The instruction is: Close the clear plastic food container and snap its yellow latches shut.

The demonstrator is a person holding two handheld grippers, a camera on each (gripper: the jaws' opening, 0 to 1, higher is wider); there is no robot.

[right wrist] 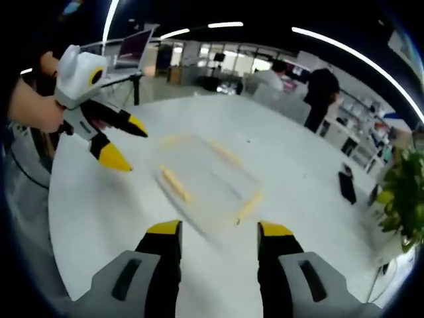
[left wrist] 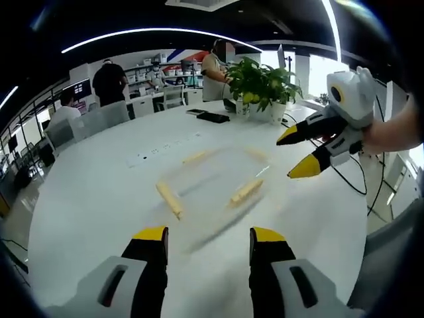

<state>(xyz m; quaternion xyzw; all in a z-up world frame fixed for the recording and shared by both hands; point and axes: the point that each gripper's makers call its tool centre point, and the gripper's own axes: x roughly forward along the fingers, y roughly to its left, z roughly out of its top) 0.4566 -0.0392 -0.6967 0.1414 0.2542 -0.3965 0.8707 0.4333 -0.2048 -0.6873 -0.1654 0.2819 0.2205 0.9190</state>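
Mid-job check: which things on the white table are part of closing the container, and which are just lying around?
Job:
clear plastic food container
yellow latches
left gripper, open
right gripper, open

Lying about:
leafy green potted plant
flat black device
open laptop

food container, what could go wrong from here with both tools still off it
The clear food container is hard to see on the white table, so an open tool could misjudge its edges. Neither the left tool nor the right tool steadies it, so pushing a yellow latch might slide it.
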